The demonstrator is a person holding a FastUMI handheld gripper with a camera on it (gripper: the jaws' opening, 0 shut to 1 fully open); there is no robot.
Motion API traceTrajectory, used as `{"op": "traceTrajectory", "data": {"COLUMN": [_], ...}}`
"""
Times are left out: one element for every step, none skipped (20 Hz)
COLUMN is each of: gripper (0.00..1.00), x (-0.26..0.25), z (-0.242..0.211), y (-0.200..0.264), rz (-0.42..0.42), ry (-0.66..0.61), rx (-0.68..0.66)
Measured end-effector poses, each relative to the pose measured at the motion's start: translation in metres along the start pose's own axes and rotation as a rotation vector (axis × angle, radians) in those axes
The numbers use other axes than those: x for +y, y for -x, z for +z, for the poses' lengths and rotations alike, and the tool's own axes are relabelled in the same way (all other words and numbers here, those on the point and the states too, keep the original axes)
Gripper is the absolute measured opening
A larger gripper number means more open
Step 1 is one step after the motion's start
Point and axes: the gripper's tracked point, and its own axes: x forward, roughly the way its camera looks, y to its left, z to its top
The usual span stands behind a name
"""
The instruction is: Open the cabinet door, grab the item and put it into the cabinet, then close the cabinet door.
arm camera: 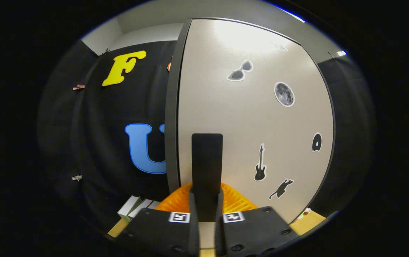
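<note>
Beige laminate covers the cabinet door (247, 117), which stands straight ahead of the tongs (206, 207) and carries a dark edge band down its left side. Stuck on its face are several dark stickers: sunglasses (240, 70) high up, a moon (284, 94) to their right, a small round shape (317, 142) further right, a guitar (260, 164) lower down and a cat (281, 189) beneath that.

A black vertical handle (207, 171) sits low on the door near its left edge. The tongs are drawn close together with the lower end of this handle between them; both black fingers (192, 210) lie right against its sides, so they pinch the handle. Each finger base bears a small square black-and-white marker.

Just behind the fingers, at the foot of the door, an orange ribbed item (238, 201) shows on both sides of the handle; how much of it there is cannot be told, since the tongs cover its near part. It rests on a pale wooden tabletop (306, 223), of which strips appear at either side below. To the left of the orange item, beside the door's edge, lie some white and green boxes (135, 206).
</note>
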Motion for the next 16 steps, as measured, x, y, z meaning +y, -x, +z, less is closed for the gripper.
{"op": "traceTrajectory", "data": {"gripper": [0.18,0.17,0.17,0.18,0.18,0.18,0.18,0.17,0.17,0.17,0.17,0.17,0.17,0.17,0.17,0.17], "x": [-0.001,-0.001,-0.001,-0.001,-0.002,-0.003,-0.004,-0.005,-0.007,-0.011,-0.01,-0.011,-0.013,-0.015,-0.016,-0.017], "z": [-0.002,-0.002,-0.002,-0.002,-0.002,0.0,0.0,0.001,0.001,0.002,0.002,0.003,0.004,0.004,0.004,0.005], "y": [0.0,0.001,0.004,0.008,0.012,0.017,0.024,0.031,0.04,0.049,0.048,0.051,0.057,0.062,0.069,0.075], "rz": [0.007,0.014,0.022,0.028,0.035,0.04,0.048,0.057,0.067,0.074,0.078,0.082,0.087,0.093,0.1,0.105], "ry": [0.003,0.003,0.007,0.008,0.012,0.012,0.011,0.011,0.01,0.009,0.012,0.018,0.019,0.016,0.015,0.015], "rx": [0.013,0.016,0.019,0.015,0.014,0.012,0.01,0.008,0.009,0.011,0.011,0.009,0.008,0.011,0.012,0.014]}}
